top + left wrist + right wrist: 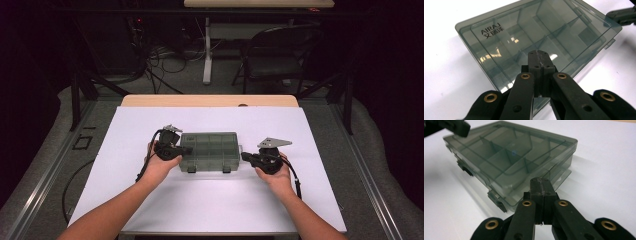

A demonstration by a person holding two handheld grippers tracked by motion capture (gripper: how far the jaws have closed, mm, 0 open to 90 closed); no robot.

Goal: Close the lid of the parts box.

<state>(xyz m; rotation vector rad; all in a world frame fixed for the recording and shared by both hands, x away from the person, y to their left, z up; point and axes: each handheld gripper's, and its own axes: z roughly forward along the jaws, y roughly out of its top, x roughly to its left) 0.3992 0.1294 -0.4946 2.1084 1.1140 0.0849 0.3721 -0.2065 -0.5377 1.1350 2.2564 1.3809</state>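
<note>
Between the two claws, a smoky plastic box (210, 151) with inner dividers sits lid-closed on the white table (220, 200). Left claw (188, 149): jaws fully closed, nothing gripped, tip over the box's near end, at or just above the lid; contact unclear. Right claw (244, 156): jaws fully closed, empty, tip just beside the opposite end, near the corner; can't confirm touching.
</note>
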